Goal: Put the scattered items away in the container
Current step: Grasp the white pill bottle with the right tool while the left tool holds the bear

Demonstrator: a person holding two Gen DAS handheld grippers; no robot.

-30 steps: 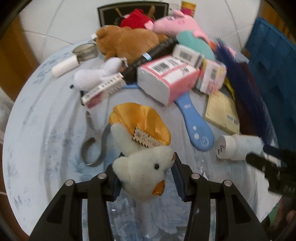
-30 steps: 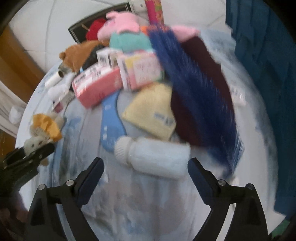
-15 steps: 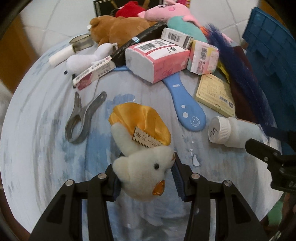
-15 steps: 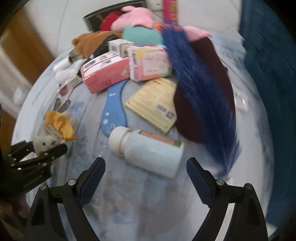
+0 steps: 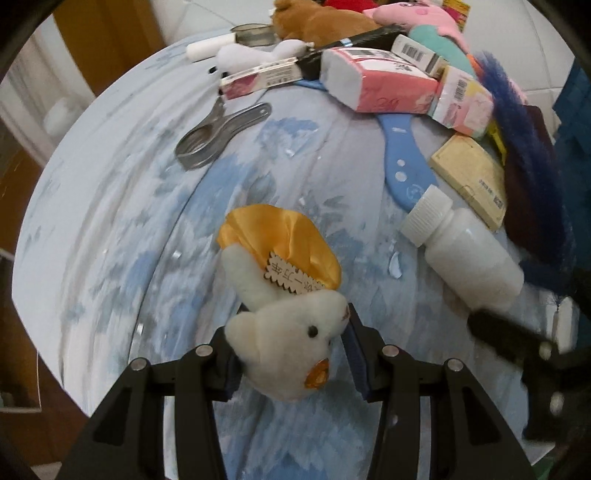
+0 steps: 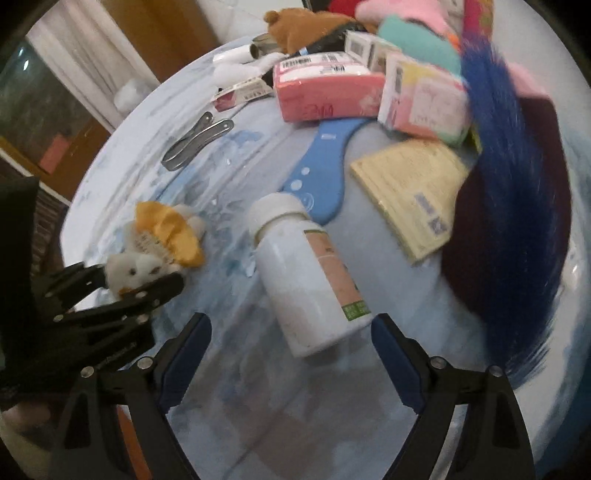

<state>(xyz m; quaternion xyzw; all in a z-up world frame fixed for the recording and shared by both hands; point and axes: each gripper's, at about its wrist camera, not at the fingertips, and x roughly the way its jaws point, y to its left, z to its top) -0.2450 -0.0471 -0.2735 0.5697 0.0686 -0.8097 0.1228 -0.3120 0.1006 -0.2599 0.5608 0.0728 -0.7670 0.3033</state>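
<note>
Centrally, the left gripper (image 5: 291, 354) is closed on the head of a white plush toy (image 5: 288, 332), both pads pressed into its sides; the toy's orange satin piece (image 5: 280, 243) and a small wooden tag (image 5: 290, 277) stick out ahead of the fingers, above the round blue-patterned table (image 5: 110, 221). By contrast, the right gripper (image 6: 291, 354) stands wide open and holds nothing; its fingers flank the base of one white pill bottle (image 6: 306, 273), which lies on its side with the ribbed cap pointing away, and neither pad touches it. One dark blue crate (image 5: 572, 122) shows at the right edge of the left wrist view; its contents cannot be seen. Loose on the table are one metal clip (image 5: 218, 136), one blue plastic handle (image 5: 404, 162), one flat yellow packet (image 5: 472, 177), one pink tissue pack (image 5: 384, 88), a second pastel-wrapped pack (image 5: 465, 107) touching it, and one blue feather duster (image 6: 509, 177) lying over a maroon cloth (image 6: 546, 155). At the far rim are heaped a brown plush bear (image 5: 317, 24), a pink plush pig (image 5: 413, 16), and a small white plush (image 5: 255, 55).
</note>
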